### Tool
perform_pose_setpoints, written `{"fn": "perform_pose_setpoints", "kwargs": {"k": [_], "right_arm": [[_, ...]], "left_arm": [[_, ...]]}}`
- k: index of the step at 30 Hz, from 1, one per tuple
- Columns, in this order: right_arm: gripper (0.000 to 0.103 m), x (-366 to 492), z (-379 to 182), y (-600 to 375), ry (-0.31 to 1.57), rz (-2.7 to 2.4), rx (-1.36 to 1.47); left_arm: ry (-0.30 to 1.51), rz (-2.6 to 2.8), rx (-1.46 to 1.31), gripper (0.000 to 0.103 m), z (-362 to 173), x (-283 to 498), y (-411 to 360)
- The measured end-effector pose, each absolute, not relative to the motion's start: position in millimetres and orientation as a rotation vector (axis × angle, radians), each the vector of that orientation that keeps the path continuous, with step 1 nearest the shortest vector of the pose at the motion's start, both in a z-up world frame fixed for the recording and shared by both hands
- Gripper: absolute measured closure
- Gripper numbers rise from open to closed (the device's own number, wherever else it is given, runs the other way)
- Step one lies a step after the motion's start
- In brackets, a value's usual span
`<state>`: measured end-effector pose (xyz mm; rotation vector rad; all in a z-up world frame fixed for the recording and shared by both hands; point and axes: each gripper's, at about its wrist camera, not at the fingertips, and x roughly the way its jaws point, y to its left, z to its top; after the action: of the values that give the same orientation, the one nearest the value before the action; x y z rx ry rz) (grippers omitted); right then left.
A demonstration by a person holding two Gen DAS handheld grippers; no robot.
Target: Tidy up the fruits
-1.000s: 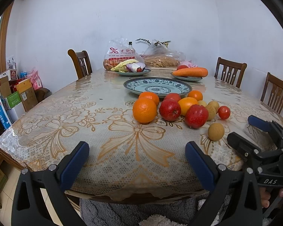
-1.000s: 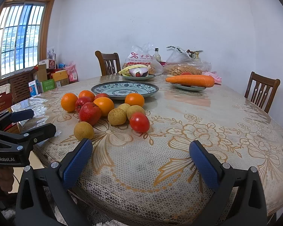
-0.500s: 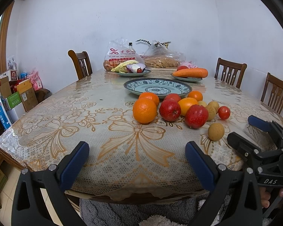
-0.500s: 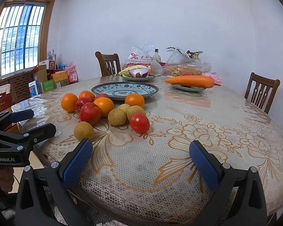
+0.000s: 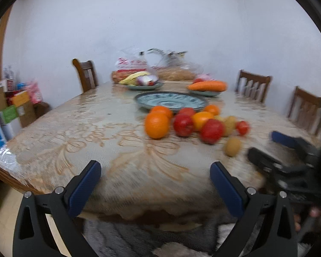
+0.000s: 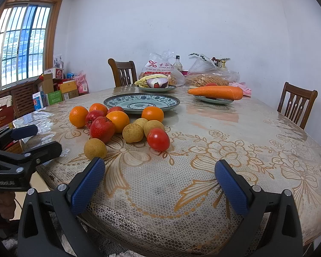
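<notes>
A cluster of fruit lies on the table in front of an empty blue patterned plate [image 6: 141,102]: oranges [image 6: 78,116], red apples [image 6: 102,129], yellowish round fruits [image 6: 133,133] and a small red tomato [image 6: 158,139]. In the left wrist view the same pile shows, with an orange [image 5: 156,125] nearest, an apple [image 5: 211,131] and the plate [image 5: 171,101]. My left gripper [image 5: 155,184] is open and empty at the table's near edge. My right gripper [image 6: 159,181] is open and empty over the near edge, right of the pile.
A plate with a big carrot [image 6: 216,92] and a plate with banana and onion [image 6: 156,83] stand behind, with plastic bags [image 6: 160,68] at the far edge. Wooden chairs [image 6: 296,105] ring the table. Boxes [image 6: 53,90] are stacked at the left wall.
The left wrist view has become blurred and has shifted up and a little leftward; the left gripper is moving. The right gripper and the fruit have not moved.
</notes>
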<state>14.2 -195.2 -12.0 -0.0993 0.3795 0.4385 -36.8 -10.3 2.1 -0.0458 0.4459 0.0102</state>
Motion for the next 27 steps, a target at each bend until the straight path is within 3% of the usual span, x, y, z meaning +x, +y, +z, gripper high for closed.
{"fn": "perform_pose_setpoints", "kwargs": {"k": [7,10,13,15,17,20,27], "right_arm": [[0.0,14.5,-8.3,-201.4,0.384,0.454,-0.076],[0.0,10.7,-9.1,-207.4,0.368,0.466,-0.055],[0.0,5.8,-10.3,-215.7,0.359,0.485,-0.011],[0.0,6.0,-9.2,-224.4,0.352,0.489,0.037],[0.0,3.6,-9.4,-232.0,0.336,0.478,0.074],[0.0,-3.5,-8.5,-241.1,0.278,0.488,0.108],[0.012,-17.6,-6.6,-238.9,0.159,0.642,0.107]], "left_arm": [[0.308,-0.211,0.053,0.002,20.6,-79.5,-44.5],[0.29,-0.287,0.03,0.007,32.2,-74.5,-50.2],[0.354,-0.291,0.008,0.019,32.7,-54.1,-52.6],[0.402,-0.297,-0.016,0.033,25.7,-46.6,-47.9],[0.465,-0.302,-0.036,0.036,19.0,-29.3,-49.1],[0.536,-0.301,-0.106,0.038,11.7,-10.8,-42.5],[0.589,-0.287,-0.165,0.037,21.6,-5.5,-47.8]]}}
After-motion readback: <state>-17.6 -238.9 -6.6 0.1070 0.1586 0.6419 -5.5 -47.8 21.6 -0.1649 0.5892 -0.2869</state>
